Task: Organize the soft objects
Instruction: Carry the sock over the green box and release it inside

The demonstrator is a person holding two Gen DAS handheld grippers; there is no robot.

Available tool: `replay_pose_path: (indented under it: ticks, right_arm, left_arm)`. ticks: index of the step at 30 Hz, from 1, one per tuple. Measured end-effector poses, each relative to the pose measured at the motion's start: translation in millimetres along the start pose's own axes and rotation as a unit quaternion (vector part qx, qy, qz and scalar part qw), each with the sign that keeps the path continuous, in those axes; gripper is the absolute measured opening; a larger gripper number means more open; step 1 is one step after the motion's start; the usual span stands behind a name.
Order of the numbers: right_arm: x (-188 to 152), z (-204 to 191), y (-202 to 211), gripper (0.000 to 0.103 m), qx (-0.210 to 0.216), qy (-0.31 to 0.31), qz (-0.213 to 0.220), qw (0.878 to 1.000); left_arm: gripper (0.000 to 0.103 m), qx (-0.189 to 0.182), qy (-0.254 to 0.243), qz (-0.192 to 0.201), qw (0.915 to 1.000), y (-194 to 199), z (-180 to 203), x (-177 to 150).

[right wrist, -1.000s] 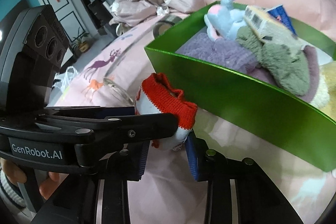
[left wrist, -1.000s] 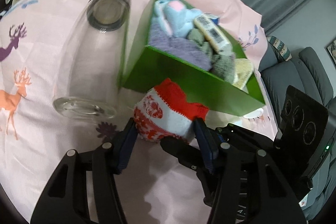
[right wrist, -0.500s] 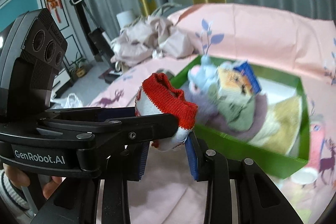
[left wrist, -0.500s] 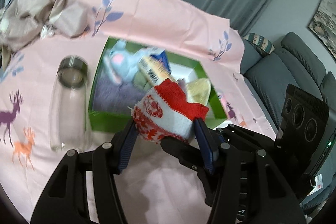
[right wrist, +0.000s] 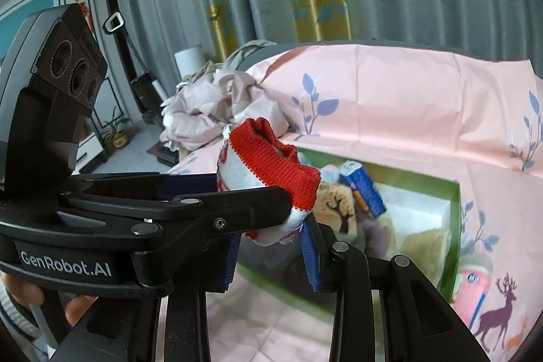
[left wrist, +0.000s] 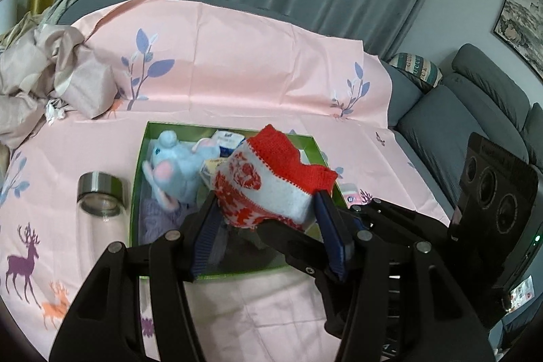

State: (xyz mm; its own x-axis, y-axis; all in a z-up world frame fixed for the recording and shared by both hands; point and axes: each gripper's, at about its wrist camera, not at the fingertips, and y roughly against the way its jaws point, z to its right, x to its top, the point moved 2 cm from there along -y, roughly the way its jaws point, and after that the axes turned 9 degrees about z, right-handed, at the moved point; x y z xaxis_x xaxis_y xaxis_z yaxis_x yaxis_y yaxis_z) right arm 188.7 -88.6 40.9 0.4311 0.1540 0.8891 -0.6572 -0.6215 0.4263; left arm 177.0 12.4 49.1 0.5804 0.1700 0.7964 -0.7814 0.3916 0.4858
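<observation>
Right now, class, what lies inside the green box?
Inside the green box: a blue plush mouse, purple knit, a blue-and-white packet. The held sock and the grippers cover the middle.

Soft, even indoor light, no hard shadows or glare. Heavy fisheye bending, black vignette at corners. Left view sharp on the pink sheet (left wrist: 237, 67); right view slightly smeared across the green box (right wrist: 453, 219).

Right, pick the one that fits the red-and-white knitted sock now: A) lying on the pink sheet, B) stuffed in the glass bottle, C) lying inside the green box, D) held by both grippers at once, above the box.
D: the left gripper and the right gripper both clamp the sock, raised above the green box.
</observation>
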Motion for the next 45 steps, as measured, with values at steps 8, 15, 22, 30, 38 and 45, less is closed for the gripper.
replay_pose_path:
  ticks: [8, 15, 22, 30, 38, 45]
  right_arm:
    - [3.1, 21.7, -9.7, 0.035, -0.022, 0.000, -0.011, 1.000]
    - [0.3, 36.4, -16.2, 0.035, -0.032, -0.006, -0.017, 0.999]
    - [-6.3, 48.2, -28.1, 0.035, -0.041, -0.014, -0.029, 0.999]
    - [-11.2, 54.6, -37.7, 0.035, -0.047, -0.023, -0.037, 0.998]
    - [-16.8, 57.9, -48.1, 0.035, -0.071, -0.017, -0.056, 0.996]
    - [-22.3, 58.2, -55.5, 0.035, -0.094, 0.000, -0.073, 0.993]
  left_arm:
    - [0.056, -0.011, -0.008, -0.012, 0.9998, -27.8, 2.7, 7.2]
    - [0.056, -0.022, -0.007, -0.022, 0.9995, -48.0, 2.7, 7.7]
    - [0.056, -0.023, -0.001, -0.037, 0.9990, -66.8, -0.2, 5.2]
    - [0.056, -0.021, 0.008, -0.044, 0.9988, -76.7, -6.8, 3.4]
    - [0.056, -0.018, 0.011, -0.057, 0.9982, -89.0, -10.0, -3.5]
    - [0.056, -0.015, 0.013, -0.065, 0.9977, -96.0, -13.1, -7.7]
